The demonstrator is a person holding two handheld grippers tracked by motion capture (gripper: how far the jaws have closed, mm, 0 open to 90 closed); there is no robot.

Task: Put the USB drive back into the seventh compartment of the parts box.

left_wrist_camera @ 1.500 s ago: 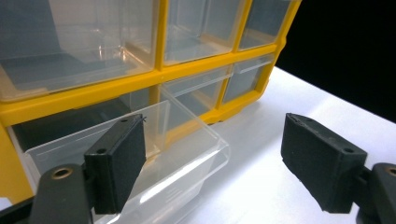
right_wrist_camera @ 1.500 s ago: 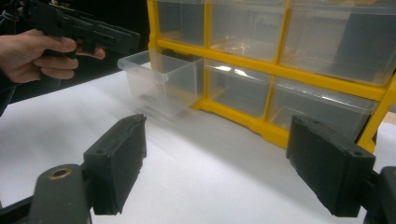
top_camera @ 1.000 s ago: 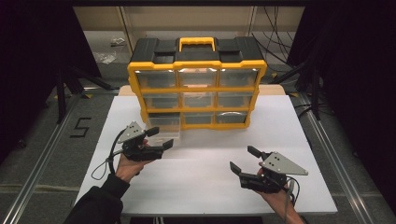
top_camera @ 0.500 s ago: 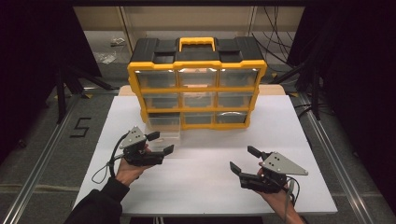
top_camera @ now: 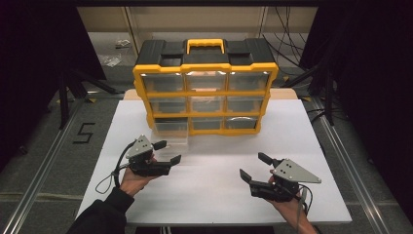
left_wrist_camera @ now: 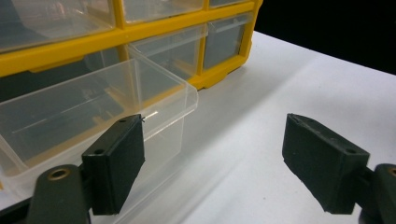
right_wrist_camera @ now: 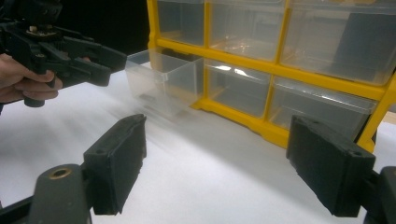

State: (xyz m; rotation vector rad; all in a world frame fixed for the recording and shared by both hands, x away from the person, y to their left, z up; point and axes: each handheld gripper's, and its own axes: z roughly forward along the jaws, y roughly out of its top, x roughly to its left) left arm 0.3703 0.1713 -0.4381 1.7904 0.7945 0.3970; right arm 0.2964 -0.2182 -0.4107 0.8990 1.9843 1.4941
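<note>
A yellow and black organizer (top_camera: 204, 53) with clear drawers stands at the back of the white table (top_camera: 311, 146). Its bottom left drawer (top_camera: 171, 135) is pulled out and looks empty. My left gripper (top_camera: 169, 151) is open just in front of that drawer, apart from it. In the left gripper view the drawer (left_wrist_camera: 93, 107) lies behind the left jaw, and the left gripper (left_wrist_camera: 215, 154) holds nothing. My right gripper (top_camera: 253, 165) is open over the table's front right, empty. The right gripper view has the right gripper (right_wrist_camera: 215, 158) facing the drawer (right_wrist_camera: 163, 74) and the left gripper (right_wrist_camera: 100, 65).
The other drawers (top_camera: 207, 80) of the organizer are closed. A yellow handle (top_camera: 204, 45) sits on its top. Bare white table surface lies between the two grippers. Dark floor with metal rails (top_camera: 44, 165) surrounds the table.
My left gripper has drawn back a little from the pulled-out drawer toward the person. The right gripper has stayed where it was.
</note>
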